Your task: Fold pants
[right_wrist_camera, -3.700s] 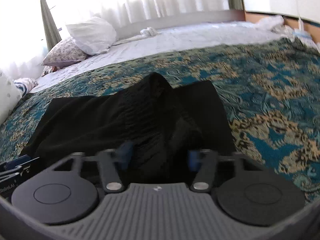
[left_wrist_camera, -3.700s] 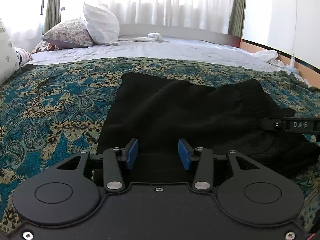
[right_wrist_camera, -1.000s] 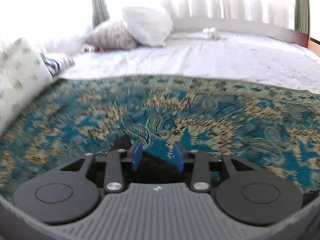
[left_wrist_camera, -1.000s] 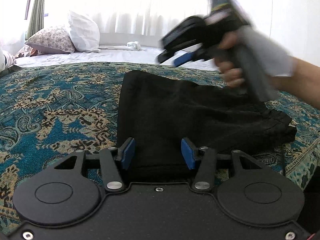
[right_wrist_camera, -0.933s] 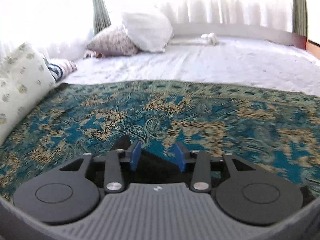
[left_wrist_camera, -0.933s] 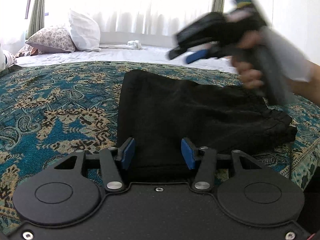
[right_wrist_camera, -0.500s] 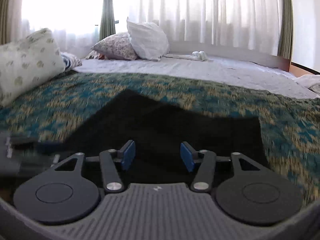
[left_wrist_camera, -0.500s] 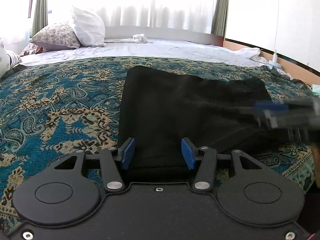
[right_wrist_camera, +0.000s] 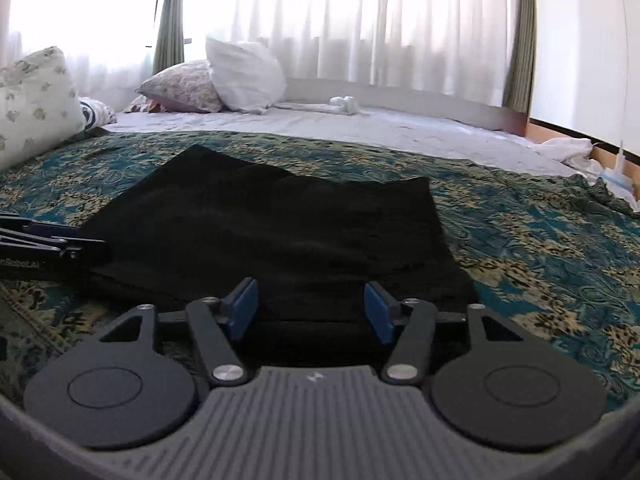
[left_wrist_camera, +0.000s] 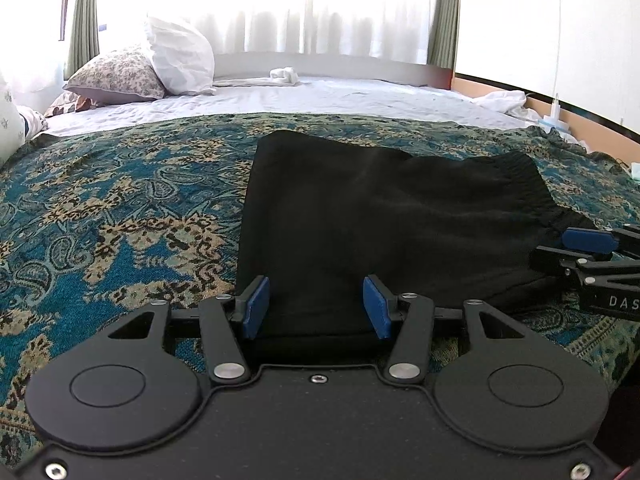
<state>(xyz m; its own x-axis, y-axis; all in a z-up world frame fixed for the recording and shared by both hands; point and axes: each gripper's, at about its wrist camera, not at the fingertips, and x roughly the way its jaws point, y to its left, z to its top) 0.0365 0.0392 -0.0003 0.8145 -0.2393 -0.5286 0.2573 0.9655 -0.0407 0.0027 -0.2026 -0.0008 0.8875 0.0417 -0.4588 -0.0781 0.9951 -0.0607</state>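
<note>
Bed [left_wrist_camera: 340, 96]: we see it fill both views, its white sheet bare across the upper middle of each frame.
Bedspread [left_wrist_camera: 120, 208]: a teal and tan paisley cover lies over the near part of the bed, spreading across the middle and lower edges of both frames.
Curtains [right_wrist_camera: 360, 20]: sheer white ones hang along the top of the frames, with green drapes at their sides.
Pants [left_wrist_camera: 380, 216]: black and folded into a flat block, they lie on the bedspread at the centre of both frames; in the left wrist view the gathered waistband sits at the right end, and the near edge reaches down between our gripper fingers.
Pillows [left_wrist_camera: 176, 60]: a white one leans on a flowered one at the upper left; another pale patterned one shows at the left edge of the right wrist view.
Left gripper [left_wrist_camera: 316, 306]: at the lower centre of its own view, its jaws stand moderately apart over the near left edge of the pants, and the blue pads press on nothing.
Right gripper [right_wrist_camera: 310, 308]: at the lower centre of its own view, its jaws have just been opening and stand fairly wide over the near right part of the pants, the cloth lying under them, not pinched.
</note>
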